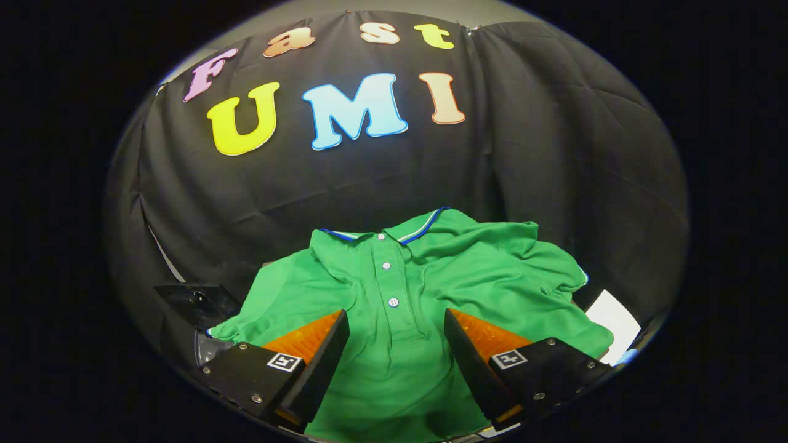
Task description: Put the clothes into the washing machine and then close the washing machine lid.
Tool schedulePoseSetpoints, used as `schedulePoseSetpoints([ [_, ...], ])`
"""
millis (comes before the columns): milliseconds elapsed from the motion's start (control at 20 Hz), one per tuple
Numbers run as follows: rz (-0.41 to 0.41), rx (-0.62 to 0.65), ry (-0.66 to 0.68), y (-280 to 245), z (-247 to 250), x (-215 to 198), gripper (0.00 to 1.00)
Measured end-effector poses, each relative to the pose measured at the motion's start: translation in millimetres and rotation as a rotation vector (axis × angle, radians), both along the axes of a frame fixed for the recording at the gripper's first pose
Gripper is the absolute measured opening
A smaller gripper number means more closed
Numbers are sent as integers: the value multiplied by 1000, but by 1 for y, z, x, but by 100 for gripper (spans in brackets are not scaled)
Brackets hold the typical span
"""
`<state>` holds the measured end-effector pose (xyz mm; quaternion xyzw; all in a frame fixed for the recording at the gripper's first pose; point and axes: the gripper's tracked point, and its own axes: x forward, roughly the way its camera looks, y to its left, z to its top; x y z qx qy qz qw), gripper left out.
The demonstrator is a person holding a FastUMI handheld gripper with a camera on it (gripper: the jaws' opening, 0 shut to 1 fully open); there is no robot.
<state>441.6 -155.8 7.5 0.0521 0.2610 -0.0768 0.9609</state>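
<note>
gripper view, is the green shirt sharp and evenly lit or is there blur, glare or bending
In the gripper view the green polo shirt is sharp, buttons and collar stripe crisp, evenly lit with soft fold shadows and no glare; the fisheye bows the black cloth wall into a dome and darkens toward the rim; the open hand-held gripper hovers in focus over the shirt.

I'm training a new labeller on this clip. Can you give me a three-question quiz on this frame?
1. True or false: the gripper is shut on the shirt.
2. What lies between the fingers? A) the sleeve B) the button placket C) the collar
3. How many buttons show on the shirt?

Key: 1. False; the fingers stand open over it. 2. B. 3. Three.
</note>
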Motion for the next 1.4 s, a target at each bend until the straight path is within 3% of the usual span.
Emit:
schedulePoseSetpoints([
  [600,-49,-12,81,-8,-15,7,93],
  [850,-26,-76,77,-7,-18,5,82],
  [1050,-37,-72,74,-8,-18,6,79],
  [1150,-56,-70,91,-11,-18,6,73],
  [1300,-89,-106,136,-18,-20,6,35],
  [1400,-56,-171,141,-15,-17,7,7],
])
